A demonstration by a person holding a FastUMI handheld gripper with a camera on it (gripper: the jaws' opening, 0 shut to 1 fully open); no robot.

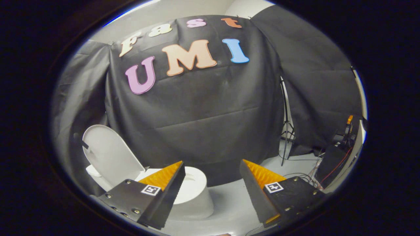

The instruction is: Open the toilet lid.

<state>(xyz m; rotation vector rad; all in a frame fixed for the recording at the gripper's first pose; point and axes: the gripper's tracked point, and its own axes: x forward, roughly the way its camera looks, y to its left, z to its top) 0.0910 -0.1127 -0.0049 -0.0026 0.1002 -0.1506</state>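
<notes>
1. The gripper point(211, 167) is being held with its two fingers spread wide apart at the bottom centre of the frame; nothing is being pinched between them and nothing is being touched by them.
2. The toilet point(193, 196) is being seen at the lower left of the frame, partly hidden behind the left finger point(164, 190), with its white bowl showing just beyond that finger's tip.
3. The lid point(110, 154) is being shown raised, standing nearly upright and leaning back toward the wall point(197, 114) at the left of the frame, above and behind the left finger.
4. The seat point(193, 183) is being shown lying flat on the bowl, its pale top showing between the left finger and the gap.
5. The right finger point(259, 193) is being held well apart from the toilet, over the pale floor point(229, 200) at the lower centre.
6. The black cloth wall is being seen across the middle and upper part of the frame, hanging down behind the toilet to the floor.
7. A stand point(286, 127) on thin legs is being seen at the right of the frame, beside the cloth's edge.
8. A tangle of cables point(308, 177) and dark equipment point(334, 157) is being seen at the lower right, beyond the right finger.
</notes>
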